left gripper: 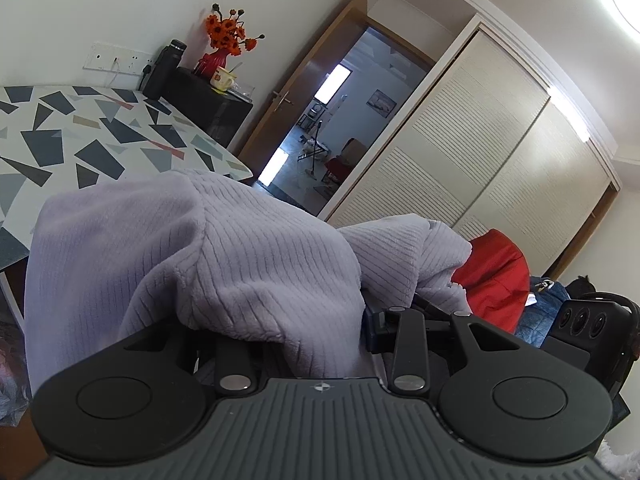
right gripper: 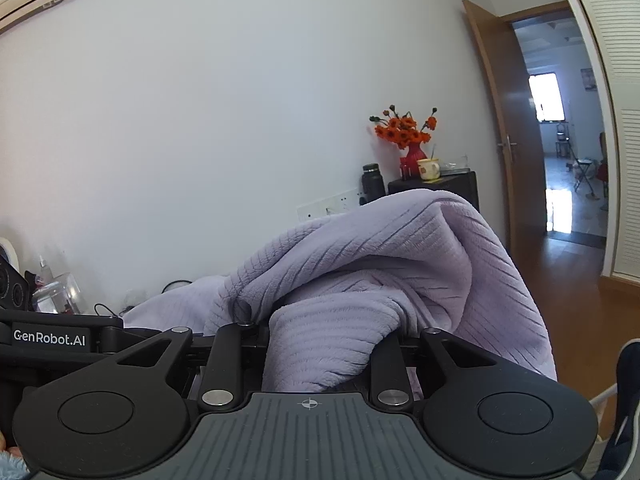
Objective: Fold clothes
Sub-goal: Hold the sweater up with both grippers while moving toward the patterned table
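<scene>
A lilac ribbed fleece garment (left gripper: 224, 248) hangs bunched in the air between both grippers. In the left wrist view it drapes over my left gripper (left gripper: 304, 320), whose fingers are buried in the cloth, shut on a thick fold. In the right wrist view the same garment (right gripper: 400, 264) rises in a hump over my right gripper (right gripper: 320, 332), which is shut on a rolled fold; its fingertips are hidden too. The left gripper's body (right gripper: 48, 338) shows at the left edge there, with cloth stretched across to it.
A table with a geometric-pattern top (left gripper: 80, 136) lies beyond the garment on the left. A black cabinet (left gripper: 208, 108) with a red vase of orange flowers (left gripper: 224, 44) stands by the wall. An open doorway (left gripper: 332, 128), a louvred wardrobe (left gripper: 480, 152) and a red bundle (left gripper: 496, 276) are to the right.
</scene>
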Motion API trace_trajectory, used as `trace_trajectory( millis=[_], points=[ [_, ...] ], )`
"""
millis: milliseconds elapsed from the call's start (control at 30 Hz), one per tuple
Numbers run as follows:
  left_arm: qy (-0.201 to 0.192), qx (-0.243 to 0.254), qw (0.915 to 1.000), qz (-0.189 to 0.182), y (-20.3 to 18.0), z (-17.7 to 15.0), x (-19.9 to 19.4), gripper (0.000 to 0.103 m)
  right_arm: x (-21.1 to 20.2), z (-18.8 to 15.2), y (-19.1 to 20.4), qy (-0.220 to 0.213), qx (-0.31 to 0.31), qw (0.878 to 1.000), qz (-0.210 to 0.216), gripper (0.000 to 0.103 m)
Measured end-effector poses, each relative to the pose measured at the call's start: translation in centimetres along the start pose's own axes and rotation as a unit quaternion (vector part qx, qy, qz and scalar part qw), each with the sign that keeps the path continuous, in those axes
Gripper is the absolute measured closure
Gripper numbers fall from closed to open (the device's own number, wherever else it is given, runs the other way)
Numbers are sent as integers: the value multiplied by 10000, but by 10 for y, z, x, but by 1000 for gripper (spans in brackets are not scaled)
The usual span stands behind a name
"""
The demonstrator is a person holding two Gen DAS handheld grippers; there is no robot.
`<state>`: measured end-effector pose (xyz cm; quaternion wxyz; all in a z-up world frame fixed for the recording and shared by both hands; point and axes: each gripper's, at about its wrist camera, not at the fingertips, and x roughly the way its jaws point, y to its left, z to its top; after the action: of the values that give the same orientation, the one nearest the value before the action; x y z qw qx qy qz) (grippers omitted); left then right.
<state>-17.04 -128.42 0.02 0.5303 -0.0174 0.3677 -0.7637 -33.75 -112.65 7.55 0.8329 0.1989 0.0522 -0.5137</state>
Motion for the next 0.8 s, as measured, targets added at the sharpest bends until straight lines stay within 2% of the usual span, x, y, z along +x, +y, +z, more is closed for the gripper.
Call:
trace_trajectory(
  millis=[200, 367, 633, 800],
  points=[
    [213, -56, 9997, -91, 17, 19, 38, 65, 37, 8, -24, 94, 141, 9998, -144, 80],
    [330, -56, 9989, -327, 45, 49, 76, 65, 85, 22, -39, 112, 166, 9990, -392, 80],
    [274, 46, 9966, -777, 100, 131, 134, 65, 192, 73, -52, -26, -27, 9970, -779, 80],
    [185, 76, 9962, -850, 135, 176, 155, 65, 265, 104, -48, -110, -130, 9960, -878, 80]
  ],
)
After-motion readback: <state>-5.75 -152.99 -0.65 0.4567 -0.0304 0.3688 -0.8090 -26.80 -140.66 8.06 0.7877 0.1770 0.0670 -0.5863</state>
